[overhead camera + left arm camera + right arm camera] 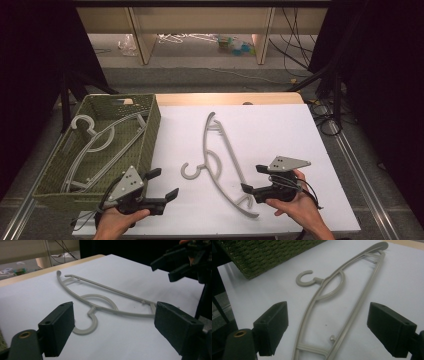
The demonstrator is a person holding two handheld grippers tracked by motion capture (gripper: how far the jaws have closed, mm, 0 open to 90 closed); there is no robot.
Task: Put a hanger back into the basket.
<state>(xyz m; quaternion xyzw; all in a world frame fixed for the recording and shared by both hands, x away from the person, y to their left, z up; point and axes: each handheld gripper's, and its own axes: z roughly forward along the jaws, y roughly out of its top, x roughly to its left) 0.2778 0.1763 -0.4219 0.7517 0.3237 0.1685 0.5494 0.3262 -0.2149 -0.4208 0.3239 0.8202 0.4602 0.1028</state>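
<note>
— Two black jaws spread wide in the right gripper view, nothing between them, with the grey plastic hanger (329,312) flat on the white table (402,282) just beyond.

— Same on the other side: left gripper (162,186) released, jaws apart, aimed toward the hook end (86,325) from the near left.

— Seems the approach step, then. Nothing grasped yet. Lies mid-table, hook toward the green woven basket (150,135), one shoulder tip near the right gripper (255,178).

— Probably bound for that basket, where another hanger (92,145) already lies.

— Next move likely calls for lowering onto a thin bar or the neck, squarely, then closing. Flat on the sheet, so little room beneath for a jaw; could skid or pivot if caught off-centre.

— Hand poses?

— Both held low near the table's front edge, forearms in from below, right hand (295,207) cupped under its tool, left hand (117,220) wrapped round the grip, both angled inward.
</note>
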